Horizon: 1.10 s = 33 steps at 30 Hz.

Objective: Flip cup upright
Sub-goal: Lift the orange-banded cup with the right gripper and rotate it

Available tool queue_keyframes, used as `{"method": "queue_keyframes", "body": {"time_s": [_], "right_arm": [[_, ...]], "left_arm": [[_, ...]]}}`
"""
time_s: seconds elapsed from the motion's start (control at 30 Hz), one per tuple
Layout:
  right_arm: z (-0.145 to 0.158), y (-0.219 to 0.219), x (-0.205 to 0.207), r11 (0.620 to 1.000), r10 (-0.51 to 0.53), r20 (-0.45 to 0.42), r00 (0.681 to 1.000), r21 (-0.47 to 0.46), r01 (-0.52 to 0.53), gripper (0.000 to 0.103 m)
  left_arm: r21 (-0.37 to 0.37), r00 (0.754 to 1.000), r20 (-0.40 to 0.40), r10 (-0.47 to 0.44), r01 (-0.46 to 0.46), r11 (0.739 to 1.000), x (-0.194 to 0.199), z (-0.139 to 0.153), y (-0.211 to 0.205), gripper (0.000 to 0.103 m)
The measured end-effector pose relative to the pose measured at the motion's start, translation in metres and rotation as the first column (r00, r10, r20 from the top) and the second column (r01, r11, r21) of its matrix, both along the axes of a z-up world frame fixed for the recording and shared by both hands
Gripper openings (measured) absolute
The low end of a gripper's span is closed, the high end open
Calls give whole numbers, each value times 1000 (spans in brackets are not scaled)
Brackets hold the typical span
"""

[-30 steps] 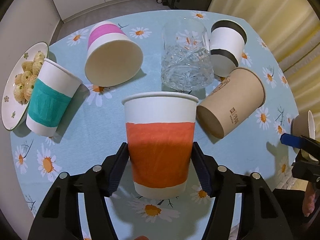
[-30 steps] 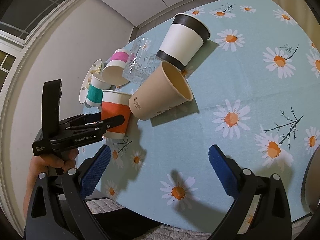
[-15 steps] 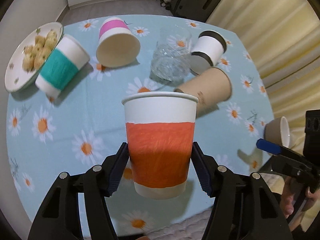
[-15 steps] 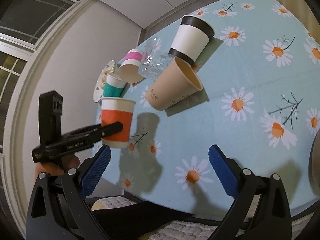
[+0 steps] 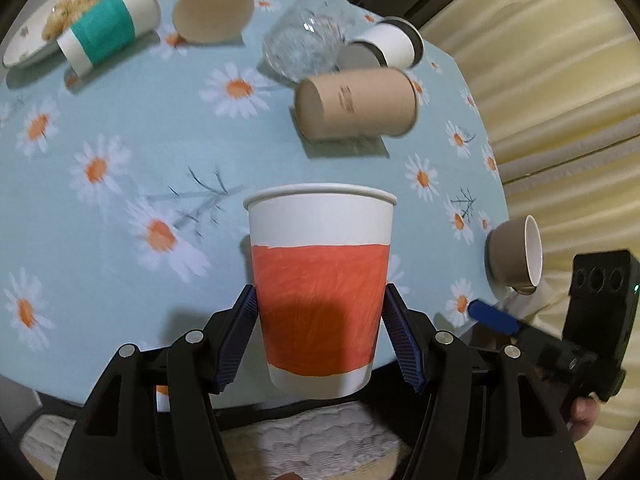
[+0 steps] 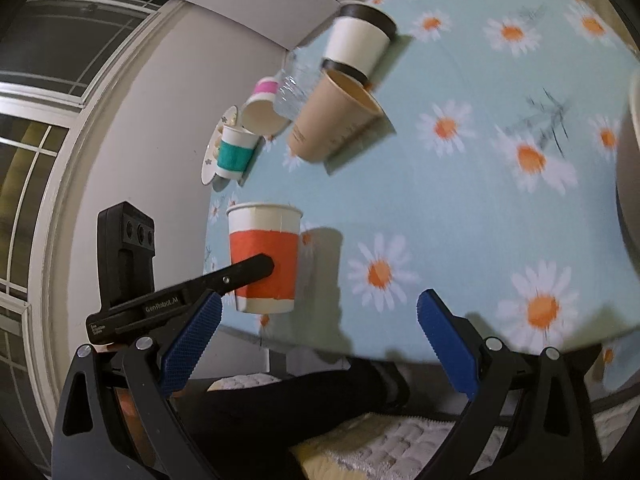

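Note:
My left gripper (image 5: pixel 320 340) is shut on a white paper cup with an orange band (image 5: pixel 320 292). It holds the cup upright in the air over the near edge of the daisy tablecloth (image 5: pixel 120 128). The cup also shows in the right wrist view (image 6: pixel 264 256), with the left gripper's fingers (image 6: pixel 256 266) clamped on its band. My right gripper (image 6: pixel 320 328) is open and empty, off the table's near edge, to the right of the held cup.
A brown paper cup (image 5: pixel 356 106) lies on its side mid-table. Behind it lie a black-banded cup (image 5: pixel 390 46), a glass tumbler (image 5: pixel 300 50), a pink-banded cup (image 5: pixel 214 8) and a teal-banded cup (image 5: pixel 106 32). A plate of snacks (image 5: pixel 36 36) sits far left. A ceramic cup (image 5: pixel 516 256) sits at the right edge.
My left gripper has lifted the orange cup off the table and drawn it back toward the near edge. My right gripper stays open and has shifted back and lower.

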State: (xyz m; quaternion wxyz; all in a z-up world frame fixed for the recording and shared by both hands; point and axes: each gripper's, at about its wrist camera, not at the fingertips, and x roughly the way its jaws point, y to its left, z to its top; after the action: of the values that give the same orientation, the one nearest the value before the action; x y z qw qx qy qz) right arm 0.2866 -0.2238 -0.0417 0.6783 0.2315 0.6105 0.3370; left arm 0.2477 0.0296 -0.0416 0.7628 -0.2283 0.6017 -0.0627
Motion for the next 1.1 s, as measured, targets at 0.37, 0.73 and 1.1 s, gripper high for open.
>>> {"method": "queue_keyframes", "body": {"time_s": [0.37, 0.73, 1.1], "right_arm": [[-7, -21, -16, 1000, -6, -26, 1000, 27, 6, 98], [-3, -23, -15, 999, -2, -22, 1000, 47, 3, 98], [-6, -17, -15, 1000, 6, -19, 1000, 24, -5, 98]], "left_arm": [[39, 999, -45, 13, -11, 999, -1, -20, -27, 61], [91, 999, -45, 21, -17, 996, -1, -14, -28, 82], [70, 999, -34, 21, -19, 997, -9, -11, -20, 82]]}}
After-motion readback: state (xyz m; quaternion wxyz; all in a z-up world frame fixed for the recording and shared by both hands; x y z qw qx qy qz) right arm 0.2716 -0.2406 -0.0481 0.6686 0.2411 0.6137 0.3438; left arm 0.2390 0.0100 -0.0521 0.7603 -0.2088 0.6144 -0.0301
